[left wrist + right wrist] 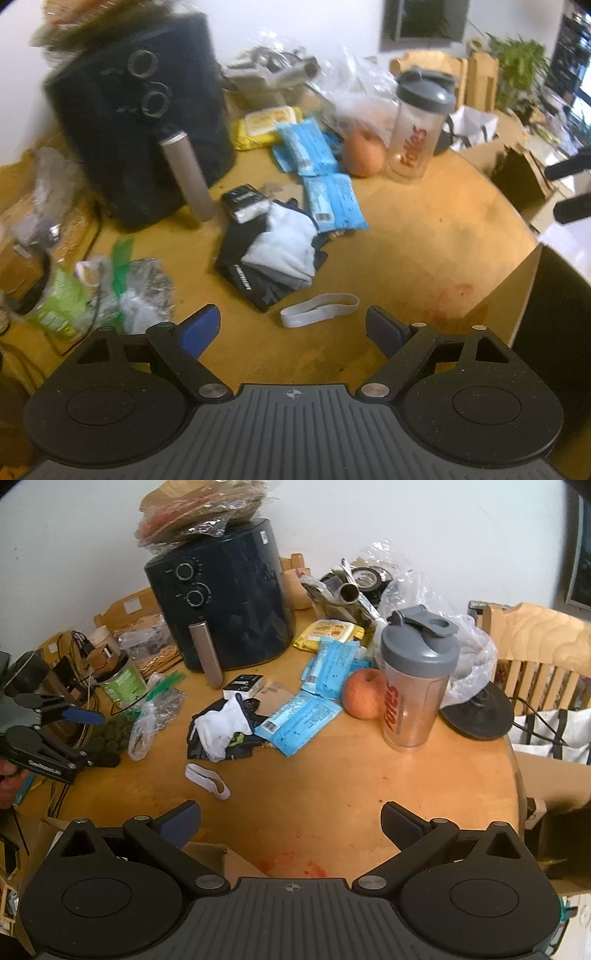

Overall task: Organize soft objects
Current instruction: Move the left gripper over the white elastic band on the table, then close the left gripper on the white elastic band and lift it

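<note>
A heap of soft things lies mid-table: a white sock (284, 247) (221, 725) on top of a black garment (240, 273) (195, 738). A white elastic band (319, 308) (207, 781) lies loose on the wood just in front of the heap. My left gripper (293, 328) is open and empty, hovering just short of the band; it also shows at the left edge of the right wrist view (86, 738). My right gripper (291, 827) is open and empty over the table's near edge, well back from the heap.
A black air fryer (225, 602) stands at the back. Blue packets (299, 723), an apple (364, 694), a shaker bottle (415, 679), a yellow wipes pack (328, 633), plastic bags (151, 716) and a green jar (123, 685) crowd the round wooden table (332, 794). A wooden chair (535, 646) stands right.
</note>
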Demonstrator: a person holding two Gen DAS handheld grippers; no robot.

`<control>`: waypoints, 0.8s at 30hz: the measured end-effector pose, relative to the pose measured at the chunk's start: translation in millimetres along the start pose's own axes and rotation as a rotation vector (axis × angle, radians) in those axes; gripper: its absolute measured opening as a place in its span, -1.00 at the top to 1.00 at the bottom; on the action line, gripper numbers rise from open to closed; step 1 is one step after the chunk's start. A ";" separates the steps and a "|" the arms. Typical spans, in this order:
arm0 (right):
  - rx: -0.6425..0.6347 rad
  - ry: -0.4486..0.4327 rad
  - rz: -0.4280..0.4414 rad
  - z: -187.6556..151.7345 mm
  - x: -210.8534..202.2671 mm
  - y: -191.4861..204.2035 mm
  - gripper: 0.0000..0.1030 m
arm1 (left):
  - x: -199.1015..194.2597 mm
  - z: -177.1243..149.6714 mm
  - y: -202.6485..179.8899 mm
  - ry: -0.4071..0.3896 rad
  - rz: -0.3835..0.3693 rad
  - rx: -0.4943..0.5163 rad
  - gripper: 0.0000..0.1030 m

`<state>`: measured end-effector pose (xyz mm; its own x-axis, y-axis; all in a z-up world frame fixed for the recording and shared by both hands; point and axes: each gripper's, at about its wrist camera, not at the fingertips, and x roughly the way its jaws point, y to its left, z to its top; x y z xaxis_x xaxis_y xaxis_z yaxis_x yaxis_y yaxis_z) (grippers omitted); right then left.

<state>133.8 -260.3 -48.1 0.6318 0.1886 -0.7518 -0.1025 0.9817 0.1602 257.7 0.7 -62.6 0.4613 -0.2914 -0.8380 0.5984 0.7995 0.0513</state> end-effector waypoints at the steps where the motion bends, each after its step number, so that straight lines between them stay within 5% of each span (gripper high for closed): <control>1: 0.004 0.002 -0.004 -0.7 0.2 -1.0 -1.00 | 5.3 0.3 0.5 0.006 -0.011 0.012 -0.64; 11: 0.057 0.021 -0.040 -5.3 1.2 -10.3 -1.00 | 71.9 0.3 14.4 0.106 -0.112 0.084 -0.26; 16: 0.079 0.035 -0.054 -10.5 1.7 -11.1 -1.00 | 103.1 -2.0 21.8 0.140 -0.131 0.108 -0.23; 24: 0.092 0.056 -0.087 -18.1 0.1 -8.4 -1.00 | 140.7 -5.0 28.5 0.173 -0.176 0.135 0.17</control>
<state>120.9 -268.1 -61.1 0.5914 0.1060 -0.7994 0.0236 0.9886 0.1485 336.4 -14.9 -181.7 0.2301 -0.3163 -0.9203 0.7467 0.6639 -0.0415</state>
